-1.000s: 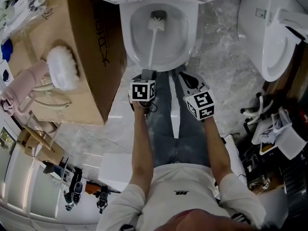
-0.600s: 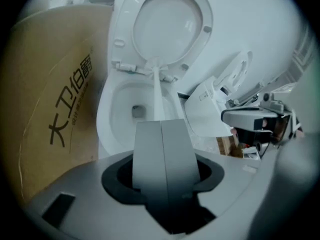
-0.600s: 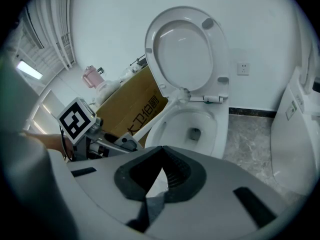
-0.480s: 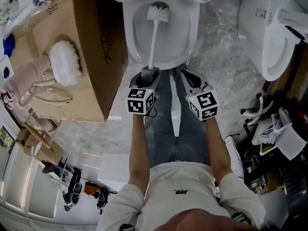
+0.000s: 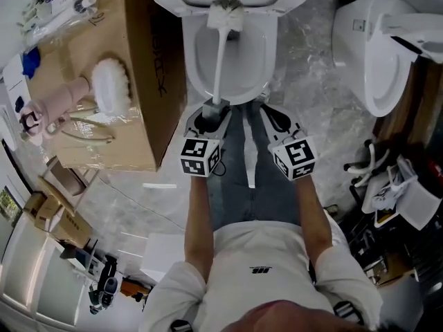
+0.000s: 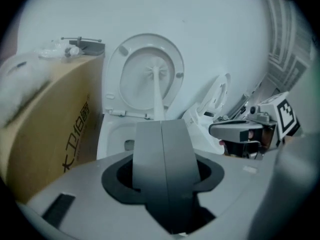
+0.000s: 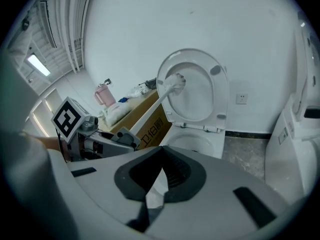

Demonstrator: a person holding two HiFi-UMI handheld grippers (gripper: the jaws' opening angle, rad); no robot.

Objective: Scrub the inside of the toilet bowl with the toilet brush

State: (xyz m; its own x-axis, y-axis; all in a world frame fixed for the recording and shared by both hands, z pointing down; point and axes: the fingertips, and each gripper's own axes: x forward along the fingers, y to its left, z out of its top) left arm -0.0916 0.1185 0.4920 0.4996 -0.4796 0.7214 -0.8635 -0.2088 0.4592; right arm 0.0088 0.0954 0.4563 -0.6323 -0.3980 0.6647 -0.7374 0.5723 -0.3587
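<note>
At the far middle of the grey marbled floor (image 5: 308, 75) stands a white toilet (image 5: 190, 54) with its seat and lid raised upright against the wall. Its bowl opens toward the person, who stands just near of it in jeans (image 5: 242, 185). To its left, touching or all but touching its side, is a large cardboard box (image 5: 135, 116). The box top carries a pink container (image 5: 52, 109) and a white fluffy thing (image 5: 111, 85). To the right, well apart, is a second toilet (image 5: 374, 54). The left hand-held gripper (image 5: 213, 109) sits at the near rim of the bowl. In the left gripper view its jaws (image 6: 161, 129) are pressed together on the near end of the toilet brush (image 5: 221, 54). The white handle of the brush runs from that grip straight away over the bowl. Its bristled head lies at the far rim, low against the raised seat; whether it touches the porcelain cannot be told. The right hand-held gripper (image 5: 272, 117) hangs just right of the left one, near the bowl's near right edge and clear of the brush. Its jaws (image 7: 161, 151) meet at the tips with nothing between them, and only a thin wedge of light shows behind.
</note>
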